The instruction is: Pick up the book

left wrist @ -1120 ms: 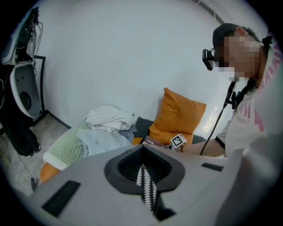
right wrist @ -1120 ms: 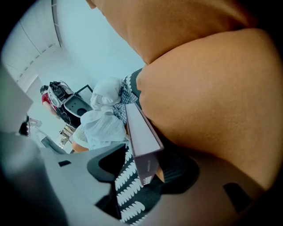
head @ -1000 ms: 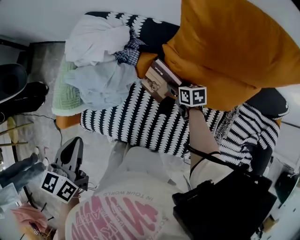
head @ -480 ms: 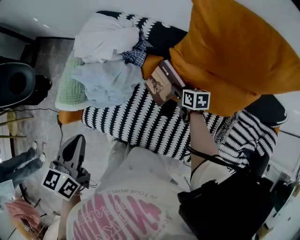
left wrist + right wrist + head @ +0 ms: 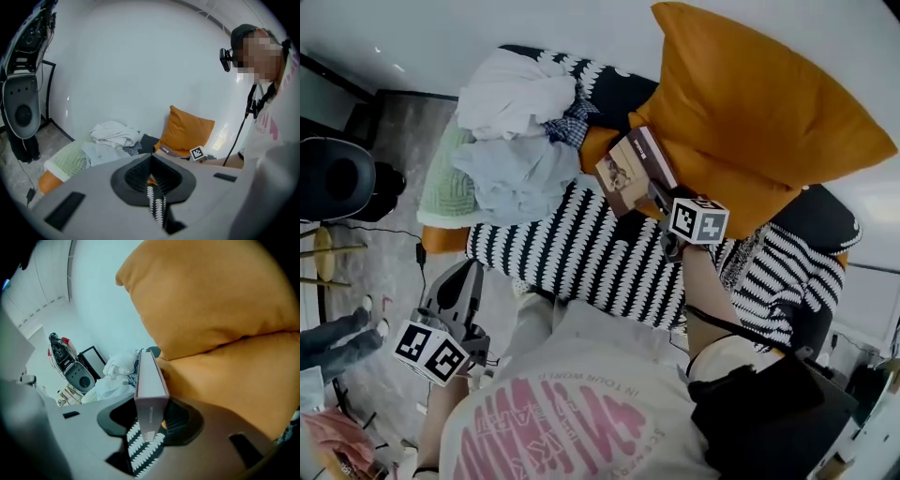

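My right tongs (image 5: pixel 656 194) clench a slim, stiff book (image 5: pixel 630 169) edge-on beside the plump orange cushion (image 5: pixel 750 122); crumpled laundry (image 5: pixel 520 141) heaps nearby. My left tongs (image 5: pixel 467 277) are clenched on nothing.

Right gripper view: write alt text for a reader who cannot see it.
The right tool grips a book edge-on, its jaws closed on both covers. A big orange cushion fills the right side; a heap of pale clothes lies beyond at left.

Left tool (image 5: pixel 467 277) low at side, jaws together, right tool (image 5: pixel 658 195) on outstretched forearm (image 5: pixel 701 281), jaws clamped.
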Demonstrator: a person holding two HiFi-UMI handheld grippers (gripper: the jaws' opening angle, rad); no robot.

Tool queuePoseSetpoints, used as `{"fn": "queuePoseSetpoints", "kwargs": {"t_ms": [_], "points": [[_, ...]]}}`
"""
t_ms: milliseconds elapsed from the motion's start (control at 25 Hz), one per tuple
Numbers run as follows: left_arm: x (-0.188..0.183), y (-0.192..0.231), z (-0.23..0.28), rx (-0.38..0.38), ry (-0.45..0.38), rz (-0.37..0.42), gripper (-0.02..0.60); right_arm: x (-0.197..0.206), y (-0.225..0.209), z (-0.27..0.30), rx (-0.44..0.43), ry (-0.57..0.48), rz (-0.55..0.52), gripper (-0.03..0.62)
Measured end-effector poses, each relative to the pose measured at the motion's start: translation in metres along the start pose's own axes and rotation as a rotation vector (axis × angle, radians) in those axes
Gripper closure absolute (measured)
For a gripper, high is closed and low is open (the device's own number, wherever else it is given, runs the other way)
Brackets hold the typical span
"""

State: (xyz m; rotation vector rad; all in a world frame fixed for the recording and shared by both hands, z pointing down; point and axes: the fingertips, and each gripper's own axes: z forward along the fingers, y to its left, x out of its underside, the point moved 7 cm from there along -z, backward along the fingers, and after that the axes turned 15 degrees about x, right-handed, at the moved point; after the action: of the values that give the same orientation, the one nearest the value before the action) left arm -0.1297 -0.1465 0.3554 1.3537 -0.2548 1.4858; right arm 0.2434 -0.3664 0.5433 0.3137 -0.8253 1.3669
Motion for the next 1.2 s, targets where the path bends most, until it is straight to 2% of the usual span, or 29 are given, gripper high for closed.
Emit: {"fn": "queuePoseSetpoints", "kwargs": {"t_ms": [240,560,800,960,1080,1120,1200], "points": [[-0.007,-0.006,0.008,0.064,-0.072,0.035,0.575,-0.008,0.002,-0.051,0.035,-0.09,0.025,0.433],[-0.035,-0.023,0.008,0.203,-0.174,0.099,0.575,-0.018,0.028,-0.156,-0.001,-0.272,0.095,0.433],[-0.062,-0.035,0.015,0.323,-0.185,0.159,0.575,-0.019,0.049,-0.215,-0.007,-0.406,0.214,0.434],[-0.07,-0.043,0.009,0.405,-0.184,0.177,0.575,-0.015,0.074,-0.255,-0.059,-0.489,0.333,0.434],[-0.08,-0.046,-0.001,0.445,-0.192,0.19,0.575,-0.003,0.091,-0.281,-0.087,-0.507,0.482,0.434],[-0.083,-0.046,-0.005,0.456,-0.194,0.197,0.575,0.001,0.098,-0.287,-0.121,-0.516,0.545,0.434],[-0.088,-0.046,-0.011,0.475,-0.2,0.211,0.575,0.003,0.115,-0.297,-0.244,-0.559,0.647,0.434]]}}
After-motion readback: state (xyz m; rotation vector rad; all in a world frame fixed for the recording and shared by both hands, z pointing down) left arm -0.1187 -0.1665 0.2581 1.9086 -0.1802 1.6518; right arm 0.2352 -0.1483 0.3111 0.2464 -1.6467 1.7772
